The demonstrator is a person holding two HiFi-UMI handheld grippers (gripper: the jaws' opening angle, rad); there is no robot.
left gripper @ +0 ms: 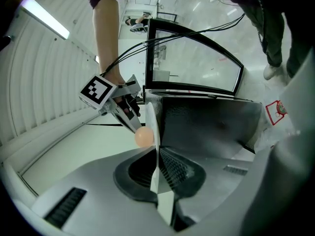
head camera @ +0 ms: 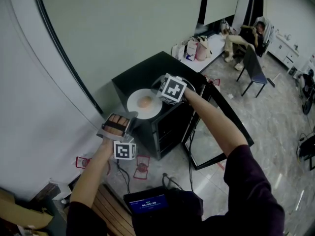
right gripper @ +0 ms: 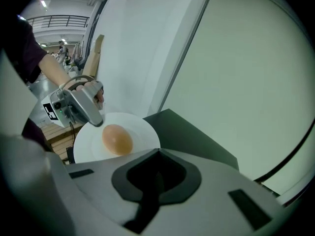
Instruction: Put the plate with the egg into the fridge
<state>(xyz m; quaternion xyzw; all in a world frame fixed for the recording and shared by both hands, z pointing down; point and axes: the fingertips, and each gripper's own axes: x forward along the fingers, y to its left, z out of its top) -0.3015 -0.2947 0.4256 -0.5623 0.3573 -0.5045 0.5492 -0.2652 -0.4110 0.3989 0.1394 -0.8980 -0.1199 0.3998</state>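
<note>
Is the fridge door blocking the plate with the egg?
No. The door stands open. The left gripper holds the plate above the fridge top, and nothing visible blocks the way in.

No text reads clearly; the screen [head camera: 147, 202] shows only blurred characters.

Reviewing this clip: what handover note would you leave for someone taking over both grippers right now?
Left gripper: shut on the plate rim, holding it level.
Right gripper: shut, tip at the plate's opposite rim; whether it pinches the rim is unclear.
Things: egg lies on the plate, which is by the front corner of the fridge top. Fridge door stands open.
Done: plate gripped, door open.
Left: bring the plate down into the fridge, set it down, release.
</note>
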